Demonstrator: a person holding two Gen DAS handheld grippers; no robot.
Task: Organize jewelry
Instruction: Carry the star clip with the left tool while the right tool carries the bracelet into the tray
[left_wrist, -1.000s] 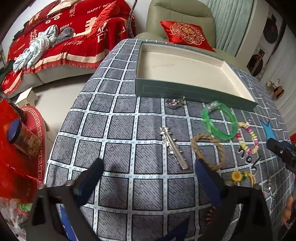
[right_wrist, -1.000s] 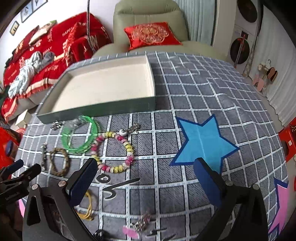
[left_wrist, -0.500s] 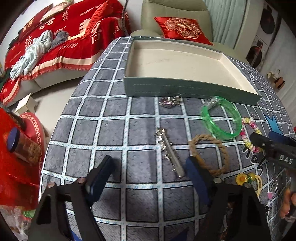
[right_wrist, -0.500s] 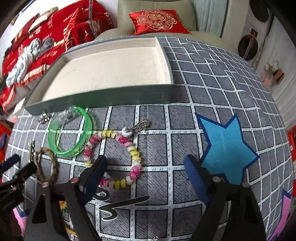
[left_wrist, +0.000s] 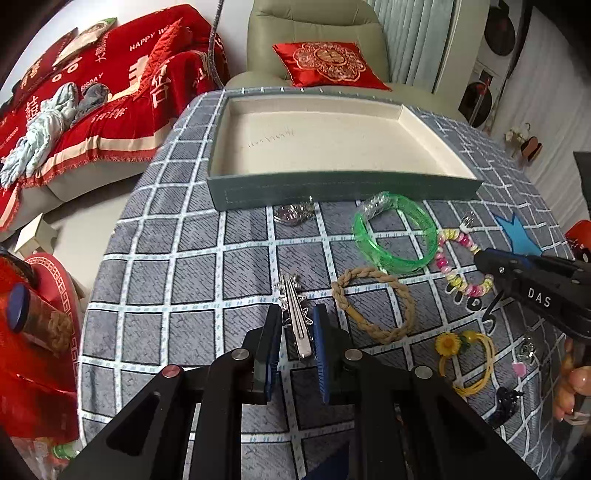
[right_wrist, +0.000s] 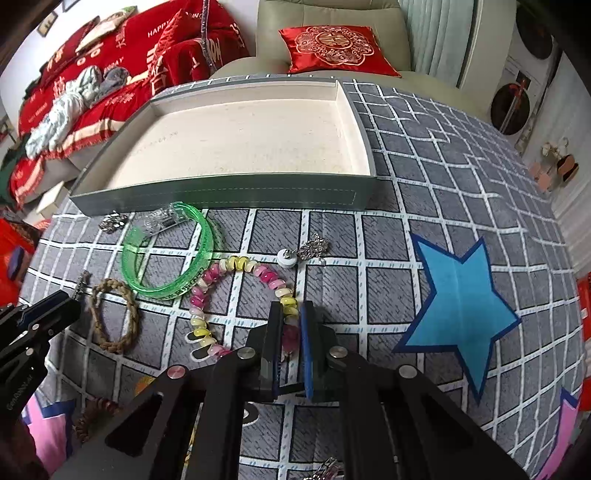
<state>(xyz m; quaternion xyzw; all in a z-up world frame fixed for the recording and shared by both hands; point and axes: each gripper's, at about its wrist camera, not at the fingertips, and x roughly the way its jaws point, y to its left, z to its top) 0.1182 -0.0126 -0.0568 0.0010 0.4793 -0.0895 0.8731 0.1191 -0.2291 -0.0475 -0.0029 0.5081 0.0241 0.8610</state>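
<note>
Jewelry sorting barely begun: the tray is bare and two pieces are being gripped.

The grey-green tray with a cream lining is seen empty in the upper centre of both views, while every piece lies on the checked tablecloth below it: a green bangle, a braided rope bracelet, a yellow flower hair tie and small charms. The left gripper, low in the centre of its view, has just been closed nearly shut around a silver hair clip. The right gripper has likewise just been closed, almost fully, onto the pink-and-yellow beaded bracelet at the centre of its view.
</note>
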